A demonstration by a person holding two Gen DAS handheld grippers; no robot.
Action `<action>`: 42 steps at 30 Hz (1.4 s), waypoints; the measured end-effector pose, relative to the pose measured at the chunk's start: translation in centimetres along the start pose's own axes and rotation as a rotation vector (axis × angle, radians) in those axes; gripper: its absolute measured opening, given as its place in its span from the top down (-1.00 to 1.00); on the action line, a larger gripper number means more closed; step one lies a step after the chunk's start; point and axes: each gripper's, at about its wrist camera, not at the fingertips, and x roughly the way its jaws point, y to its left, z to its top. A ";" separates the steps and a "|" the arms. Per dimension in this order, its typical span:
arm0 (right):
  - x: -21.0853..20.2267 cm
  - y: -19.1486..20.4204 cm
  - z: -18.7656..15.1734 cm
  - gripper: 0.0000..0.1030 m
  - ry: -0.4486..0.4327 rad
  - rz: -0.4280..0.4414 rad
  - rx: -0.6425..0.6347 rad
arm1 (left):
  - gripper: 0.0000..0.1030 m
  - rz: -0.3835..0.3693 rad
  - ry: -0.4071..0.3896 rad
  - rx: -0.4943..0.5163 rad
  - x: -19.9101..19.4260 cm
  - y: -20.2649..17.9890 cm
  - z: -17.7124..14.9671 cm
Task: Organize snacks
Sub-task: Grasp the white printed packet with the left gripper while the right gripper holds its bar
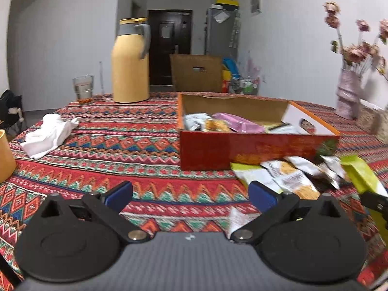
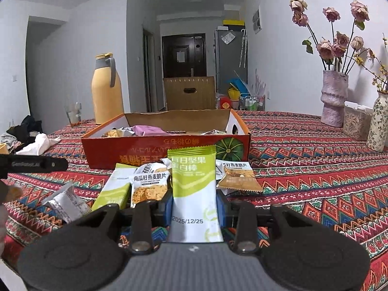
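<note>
An open red cardboard box (image 1: pixel 242 150) (image 2: pixel 165 150) stands on the patterned tablecloth with several snack packets inside. More packets (image 1: pixel 286 177) lie loose in front of it: an oat-crisp packet (image 2: pixel 149 184), a brown one (image 2: pixel 238 175), a green-white one (image 2: pixel 114 189) and a silver one (image 2: pixel 68 201). My right gripper (image 2: pixel 194 208) is shut on a green-and-white bar packet (image 2: pixel 194 189) (image 1: pixel 361 174), held upright above the cloth. Over bare cloth to the left of the loose packets, my left gripper (image 1: pixel 190 195) stands open with nothing between its blue pads (image 1: pixel 118 195).
A yellow thermos jug (image 1: pixel 129 65) and a glass (image 1: pixel 83 88) stand at the far left behind the box. A white cloth (image 1: pixel 48 133) lies left. A pink vase of roses (image 2: pixel 333 97), a clear container (image 2: pixel 356 122) and a patterned vase (image 2: pixel 379 123) line the right side.
</note>
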 end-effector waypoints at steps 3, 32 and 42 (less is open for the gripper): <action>-0.3 0.0 -0.2 0.35 -0.002 0.008 0.004 | -1.00 -0.035 0.031 0.022 -0.1 -1.1 -0.7; -1.8 0.1 -2.0 0.35 0.016 0.046 0.019 | 0.08 -0.173 0.129 -0.080 1.2 -1.8 -3.2; -1.4 0.2 -2.2 0.35 0.029 0.048 0.018 | 0.37 -0.184 0.086 -0.050 0.2 -1.7 -3.0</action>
